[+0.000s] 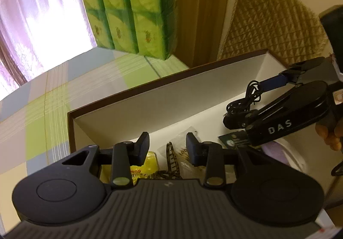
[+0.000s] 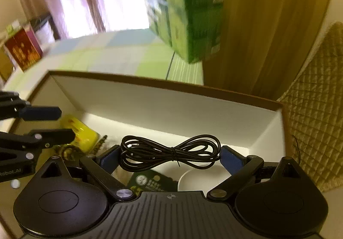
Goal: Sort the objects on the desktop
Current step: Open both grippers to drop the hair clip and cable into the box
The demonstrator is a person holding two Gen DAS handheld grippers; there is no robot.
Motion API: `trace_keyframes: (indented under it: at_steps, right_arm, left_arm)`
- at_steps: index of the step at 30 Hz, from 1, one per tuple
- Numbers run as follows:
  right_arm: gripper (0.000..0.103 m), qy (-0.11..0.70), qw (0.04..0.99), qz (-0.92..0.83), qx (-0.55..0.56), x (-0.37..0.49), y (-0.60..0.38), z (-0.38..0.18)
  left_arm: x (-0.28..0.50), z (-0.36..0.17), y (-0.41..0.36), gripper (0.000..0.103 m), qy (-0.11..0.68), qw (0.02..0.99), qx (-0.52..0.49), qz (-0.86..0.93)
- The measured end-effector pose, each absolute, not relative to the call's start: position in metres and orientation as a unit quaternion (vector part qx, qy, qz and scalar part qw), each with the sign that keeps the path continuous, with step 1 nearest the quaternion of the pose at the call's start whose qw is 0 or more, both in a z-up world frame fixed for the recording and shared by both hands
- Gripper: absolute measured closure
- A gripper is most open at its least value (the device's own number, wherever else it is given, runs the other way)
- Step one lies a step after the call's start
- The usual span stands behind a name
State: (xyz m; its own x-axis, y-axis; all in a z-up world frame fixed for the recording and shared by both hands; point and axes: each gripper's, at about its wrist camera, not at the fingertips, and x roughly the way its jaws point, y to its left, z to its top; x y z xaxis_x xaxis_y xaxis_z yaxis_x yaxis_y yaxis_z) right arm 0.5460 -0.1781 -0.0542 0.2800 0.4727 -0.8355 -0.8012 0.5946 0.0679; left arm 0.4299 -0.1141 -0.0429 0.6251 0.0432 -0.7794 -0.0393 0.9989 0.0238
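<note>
I am holding my right claw [image 2: 171, 158] over the open box [image 2: 150, 97], its fingers clamped on a bundled black cable [image 2: 171, 152]. My left claw [image 1: 168, 148] is hanging beside it with fingers apart, gripping nothing, above a yellow packet [image 2: 82, 134] lying inside the box.

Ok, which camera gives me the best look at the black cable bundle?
Right wrist view: the coiled black cable bundle spans the frame centre, held between the right tool. The left wrist view shows it small, edge-on, at the far right above the box.
</note>
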Motion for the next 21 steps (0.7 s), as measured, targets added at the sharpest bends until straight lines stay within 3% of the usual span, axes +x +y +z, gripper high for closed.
trace_keyframes:
  at_steps: [10, 14, 15, 17, 21]
  right_arm:
    - [0.008, 0.437, 0.771, 0.418, -0.201, 0.558, -0.171, -0.075]
    - [0.002, 0.428, 0.771, 0.426, -0.201, 0.559, -0.171, -0.073]
    - [0.002, 0.426, 0.772, 0.428, -0.200, 0.559, -0.171, -0.072]
    - [0.002, 0.425, 0.775, 0.427, -0.193, 0.558, -0.176, -0.066]
    - [0.002, 0.416, 0.777, 0.442, -0.169, 0.548, -0.189, -0.050]
  left_arm:
    - [0.441, -0.062, -0.106, 0.071, 0.456, 0.889, -0.006, 0.037]
    - [0.443, -0.065, -0.105, 0.070, 0.459, 0.887, -0.006, 0.043]
    - [0.443, -0.065, -0.105, 0.068, 0.459, 0.887, -0.006, 0.043]
    - [0.442, -0.063, -0.104, 0.054, 0.458, 0.888, -0.010, 0.045]
    - [0.437, -0.056, -0.107, 0.048, 0.448, 0.893, -0.005, 0.041]
